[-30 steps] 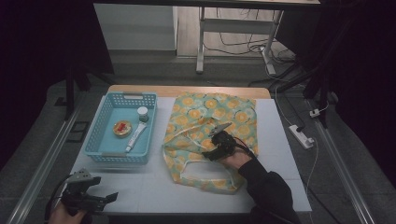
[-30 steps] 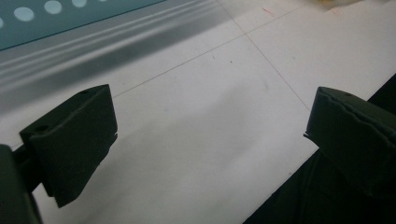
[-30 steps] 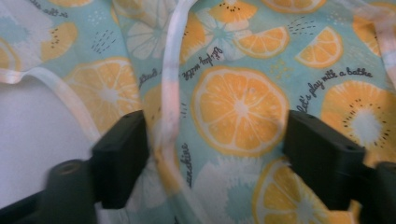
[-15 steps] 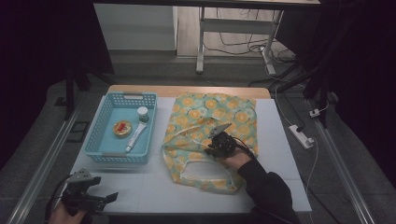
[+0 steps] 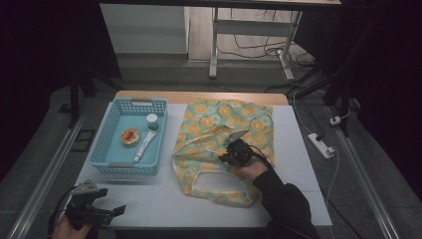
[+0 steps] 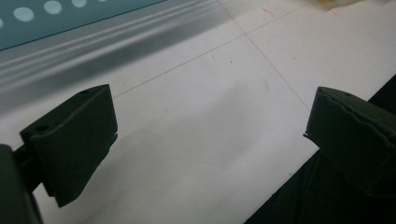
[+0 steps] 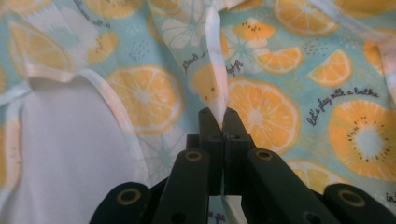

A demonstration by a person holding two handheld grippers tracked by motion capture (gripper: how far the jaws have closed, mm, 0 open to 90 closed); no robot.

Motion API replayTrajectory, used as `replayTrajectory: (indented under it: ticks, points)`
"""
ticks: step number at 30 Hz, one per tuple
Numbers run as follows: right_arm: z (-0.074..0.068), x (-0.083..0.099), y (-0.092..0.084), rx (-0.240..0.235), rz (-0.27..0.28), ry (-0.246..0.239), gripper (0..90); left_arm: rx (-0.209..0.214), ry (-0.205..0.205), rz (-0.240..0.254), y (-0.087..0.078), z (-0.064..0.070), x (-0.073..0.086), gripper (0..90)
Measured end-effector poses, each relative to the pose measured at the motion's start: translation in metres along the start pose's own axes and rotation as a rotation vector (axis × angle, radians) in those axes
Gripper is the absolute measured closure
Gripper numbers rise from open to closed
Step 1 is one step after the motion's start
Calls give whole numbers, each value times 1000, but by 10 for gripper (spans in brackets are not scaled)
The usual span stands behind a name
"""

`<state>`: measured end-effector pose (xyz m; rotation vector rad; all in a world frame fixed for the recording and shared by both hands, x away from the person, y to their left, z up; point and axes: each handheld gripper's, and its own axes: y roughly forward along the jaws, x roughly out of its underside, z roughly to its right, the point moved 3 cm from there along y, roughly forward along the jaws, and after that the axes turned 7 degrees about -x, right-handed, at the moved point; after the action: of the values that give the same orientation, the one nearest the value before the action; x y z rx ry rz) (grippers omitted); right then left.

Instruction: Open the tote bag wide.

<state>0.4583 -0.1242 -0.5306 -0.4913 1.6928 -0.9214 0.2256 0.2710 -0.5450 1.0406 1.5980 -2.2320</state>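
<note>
Both grippers parked: my right gripper [image 7: 218, 122] just finished closing, fingers pinching a fold of the citrus-print bag [image 7: 280, 70]; left gripper [image 6: 210, 140] fingers spread over bare surface [image 6: 205, 93].

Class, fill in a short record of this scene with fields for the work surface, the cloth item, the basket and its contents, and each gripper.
Surface: white table
Cloth item: fruit-print fabric bag, lying flat on the table
Basket: light blue plastic basket, left of the bag
Basket contents: round tin, white tube, small bottle
Right gripper: its jaws have just closed, pinching a fold of the bag's fabric edge
Left gripper: jaws open, nothing between them, at the near left edge of the table
</note>
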Motion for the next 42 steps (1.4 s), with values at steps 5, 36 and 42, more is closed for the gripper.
replayTrajectory:
  ticks: [5, 36, 42]
  points:
    - [1, -5, -7, -9, 41, 28, 893, 1, 1, -1, 1, 0, -1, 23]
    - [5, -46, -43, 28, 168, 41, 893, 0, -9, -4, 0, -1, 0, 22]
    - [7, -54, -51, 35, 194, 45, 893, -1, -13, -2, 1, -1, -1, 21]
